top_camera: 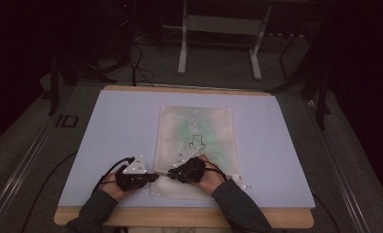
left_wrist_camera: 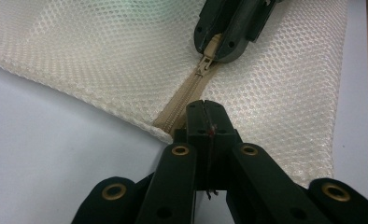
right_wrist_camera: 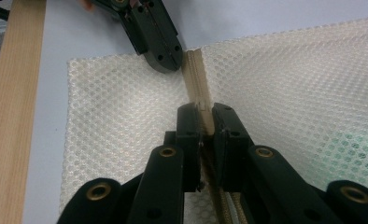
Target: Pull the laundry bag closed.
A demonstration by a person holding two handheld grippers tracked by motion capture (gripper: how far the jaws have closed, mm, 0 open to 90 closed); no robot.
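A cream mesh bag (top_camera: 195, 145) lies flat on the pale surface (top_camera: 112, 131), its zipper edge toward the person — something green (top_camera: 189, 130) shows faintly through the mesh inside, too blurred to identify. The left tongs (left_wrist_camera: 203, 109) are pressed closed on the end of the tan zipper (left_wrist_camera: 184, 95) at the bag's corner. The right tongs (right_wrist_camera: 204, 112) are clamped on the zipper pull (left_wrist_camera: 209, 55), just beside the left ones — the 2 nearly touching
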